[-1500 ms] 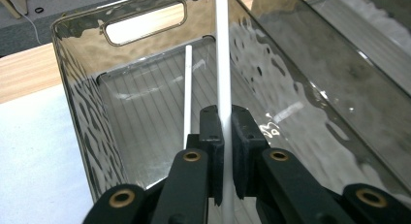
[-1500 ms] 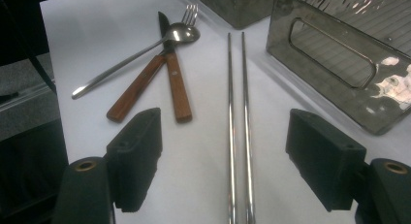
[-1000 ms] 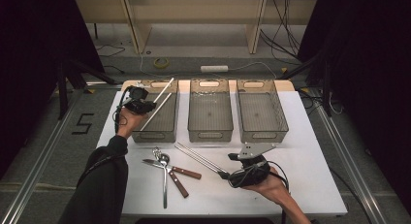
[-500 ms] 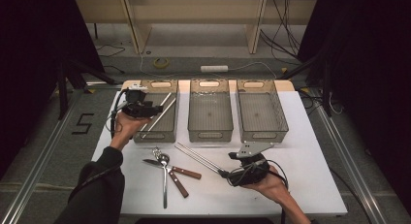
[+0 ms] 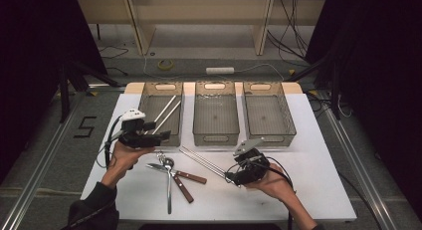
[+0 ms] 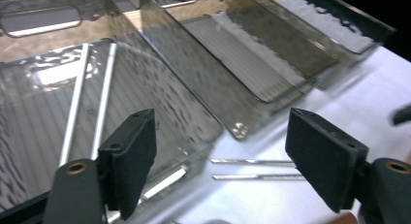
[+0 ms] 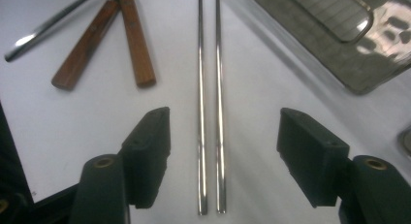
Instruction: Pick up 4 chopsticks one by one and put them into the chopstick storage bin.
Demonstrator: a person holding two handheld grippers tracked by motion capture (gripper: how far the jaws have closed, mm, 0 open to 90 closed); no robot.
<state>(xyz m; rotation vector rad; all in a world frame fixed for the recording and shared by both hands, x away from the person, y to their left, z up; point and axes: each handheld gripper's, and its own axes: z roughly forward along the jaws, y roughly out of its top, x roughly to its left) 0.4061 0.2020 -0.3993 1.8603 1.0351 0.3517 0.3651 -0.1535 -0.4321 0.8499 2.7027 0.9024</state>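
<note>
Two metal chopsticks [image 5: 204, 162] lie side by side on the white table [image 5: 308, 155], in front of the middle bin. My right gripper [image 5: 230, 179] is open at their near ends, and both sticks [image 7: 208, 88] run between its jaws [image 7: 225, 120] untouched. Another pair of chopsticks [image 5: 166, 110] rests inside the clear left bin [image 5: 147, 98]. My left gripper [image 5: 161, 136] hovers open and empty at that bin's near front corner. In the left gripper view its jaws [image 6: 220, 136] frame the bin wall [image 6: 184, 98], the binned sticks [image 6: 87, 103] and the table pair [image 6: 252, 168].
Two wooden-handled knives [image 5: 181, 180] and a spoon [image 5: 168, 185] lie crossed on the table between the grippers; the handles [image 7: 131, 44] sit left of the chopsticks. The middle bin [image 5: 215, 135] and the right bin [image 5: 268, 135] stand empty at the back.
My left gripper has drawn back from over the left bin to its near front corner. The chopsticks stay in that bin. The right gripper has hardly moved.
</note>
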